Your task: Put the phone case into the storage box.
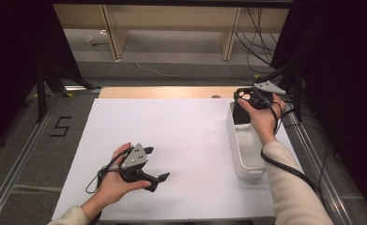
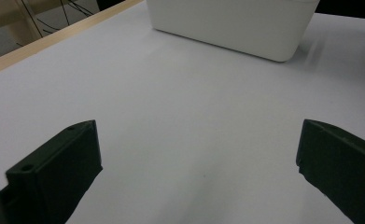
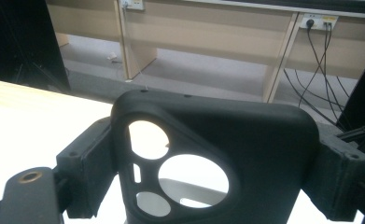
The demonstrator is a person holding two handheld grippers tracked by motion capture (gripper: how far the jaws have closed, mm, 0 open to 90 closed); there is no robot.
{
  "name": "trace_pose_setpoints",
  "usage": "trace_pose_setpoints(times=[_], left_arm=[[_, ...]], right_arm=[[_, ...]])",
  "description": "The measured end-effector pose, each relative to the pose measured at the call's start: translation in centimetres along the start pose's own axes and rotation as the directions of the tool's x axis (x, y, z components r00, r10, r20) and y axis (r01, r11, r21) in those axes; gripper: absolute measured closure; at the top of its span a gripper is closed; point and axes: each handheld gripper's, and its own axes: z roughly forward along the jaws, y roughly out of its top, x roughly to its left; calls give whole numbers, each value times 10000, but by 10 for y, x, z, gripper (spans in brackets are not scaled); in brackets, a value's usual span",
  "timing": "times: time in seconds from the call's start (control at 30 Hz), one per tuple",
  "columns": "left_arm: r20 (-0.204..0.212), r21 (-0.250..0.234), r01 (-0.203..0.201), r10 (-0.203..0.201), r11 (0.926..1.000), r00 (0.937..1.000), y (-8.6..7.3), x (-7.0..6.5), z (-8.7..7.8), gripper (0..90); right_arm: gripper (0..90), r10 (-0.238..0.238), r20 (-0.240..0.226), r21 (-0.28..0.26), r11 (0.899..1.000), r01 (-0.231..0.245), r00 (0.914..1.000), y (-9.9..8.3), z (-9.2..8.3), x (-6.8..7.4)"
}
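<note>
Case position: the black phone case [image 3: 227, 154] sits between the right gripper [image 3: 213, 163] jaws, its two side edges pressed by the pads, above the far end of the white bin [image 1: 247, 154].
Case axis: long axis upright in the right gripper view, camera cut-outs low at the left.
Case make: matte moulded black shell, rounded corners, round and oval holes.
Right jaws: pinching the case across its width.
Left gripper [image 1: 149, 165]: jaws spread wide over the bare white sheet [image 2: 180, 116].
Bin: smooth white plastic, rectangular, rounded corners.
</note>
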Motion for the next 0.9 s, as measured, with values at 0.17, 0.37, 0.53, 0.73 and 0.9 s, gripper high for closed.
trace_pose_setpoints(times=[0.17,0.37,0.53,0.73,0.9], left_arm=[[14,-19,4,-4,10000,10000,0,0,0,0],[15,-24,5,-5,10000,10000,0,0,0,0],[23,-44,19,-18,10000,10000,0,0,0,0],[12,-36,29,-29,10000,10000,0,0,0,0],[33,-31,22,-21,10000,10000,0,0,0,0]], right_arm=[[161,9,24,23,10000,-9,10000,0,2,0],[161,-6,54,86,10000,5,10000,0,4,0],[161,-70,53,152,9999,70,10000,0,7,1],[160,-74,68,321,9995,72,9999,0,10,0],[160,-62,56,389,9992,60,10000,-1,14,0]])
